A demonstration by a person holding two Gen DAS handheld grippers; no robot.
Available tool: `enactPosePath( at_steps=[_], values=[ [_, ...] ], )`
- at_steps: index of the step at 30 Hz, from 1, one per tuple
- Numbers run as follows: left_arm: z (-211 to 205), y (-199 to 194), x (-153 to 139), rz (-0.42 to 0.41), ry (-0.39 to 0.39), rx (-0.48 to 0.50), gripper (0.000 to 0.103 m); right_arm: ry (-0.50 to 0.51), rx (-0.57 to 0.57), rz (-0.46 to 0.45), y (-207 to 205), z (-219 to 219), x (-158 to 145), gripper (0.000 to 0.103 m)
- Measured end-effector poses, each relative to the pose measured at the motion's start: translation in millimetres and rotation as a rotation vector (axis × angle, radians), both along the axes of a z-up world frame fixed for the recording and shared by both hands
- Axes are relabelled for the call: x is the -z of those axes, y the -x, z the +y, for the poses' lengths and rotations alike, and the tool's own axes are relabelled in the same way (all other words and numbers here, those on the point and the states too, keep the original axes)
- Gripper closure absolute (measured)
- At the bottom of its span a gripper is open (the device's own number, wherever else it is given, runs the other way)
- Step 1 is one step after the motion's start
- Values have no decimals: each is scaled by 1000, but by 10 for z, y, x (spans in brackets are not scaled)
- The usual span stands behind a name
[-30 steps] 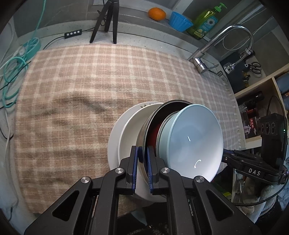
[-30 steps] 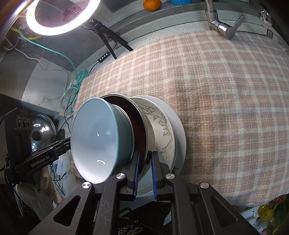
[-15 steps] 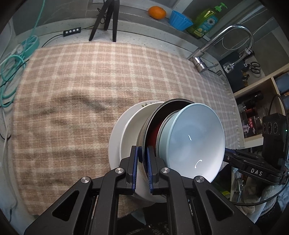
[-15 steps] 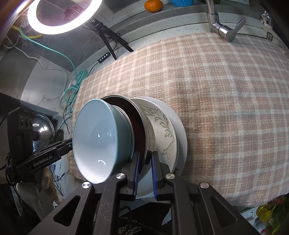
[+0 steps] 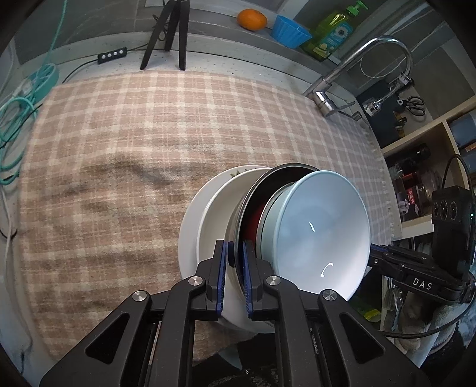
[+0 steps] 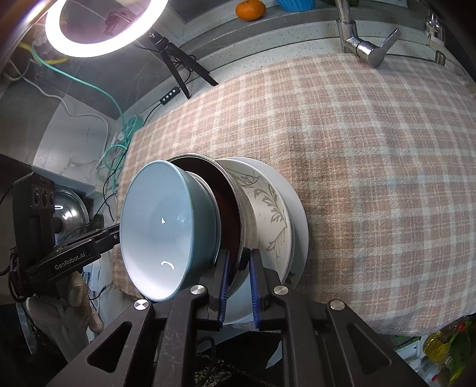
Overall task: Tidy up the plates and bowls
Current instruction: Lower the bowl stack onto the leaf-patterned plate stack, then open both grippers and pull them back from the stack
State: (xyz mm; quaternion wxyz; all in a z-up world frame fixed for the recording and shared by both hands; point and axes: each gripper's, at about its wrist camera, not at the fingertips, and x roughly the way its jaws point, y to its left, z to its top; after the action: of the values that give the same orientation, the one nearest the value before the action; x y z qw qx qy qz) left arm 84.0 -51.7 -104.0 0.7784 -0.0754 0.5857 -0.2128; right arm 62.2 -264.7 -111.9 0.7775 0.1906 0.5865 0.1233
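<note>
- The left gripper pinches the rim of the metal bowl between its blue pads, on the near side of the nested stack; its jaws are easing apart just slightly, yet the pads press on the rim.
- The right gripper is clamped on the same metal bowl's rim from the opposite side, jaws nearly closed with the thin edge between them.
- The stack is nested and seen almost edge-on — a light blue bowl on top, inside the metal bowl with its dark red interior.
- Under the metal bowl sit a white plate with a grey leaf pattern and a larger plain white plate.
- The stack is at the near edge of the checked cloth covering the counter; whether the bottom plate rests on the cloth or is lifted off it, I cannot tell.
- At the back — a tripod, an orange, a blue cup, a green soap bottle and a tap.
</note>
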Motion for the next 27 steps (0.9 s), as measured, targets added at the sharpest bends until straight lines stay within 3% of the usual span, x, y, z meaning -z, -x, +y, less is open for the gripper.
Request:
enactPosePath(
  at_steps=[8, 18, 24, 27],
  values=[
    [131, 17, -65, -36, 6, -19, 82, 65, -7, -45, 27, 62, -84, 90],
    [326, 66, -318, -148, -30, -74, 81, 149, 44, -135, 102, -37, -302, 89],
    [338, 120, -542, -244, -49, -92, 81, 181, 68, -217, 119, 16, -489, 80],
    [291, 176, -641, -289, -80, -98, 76, 212, 62, -274, 122, 105, -588, 75]
  ],
)
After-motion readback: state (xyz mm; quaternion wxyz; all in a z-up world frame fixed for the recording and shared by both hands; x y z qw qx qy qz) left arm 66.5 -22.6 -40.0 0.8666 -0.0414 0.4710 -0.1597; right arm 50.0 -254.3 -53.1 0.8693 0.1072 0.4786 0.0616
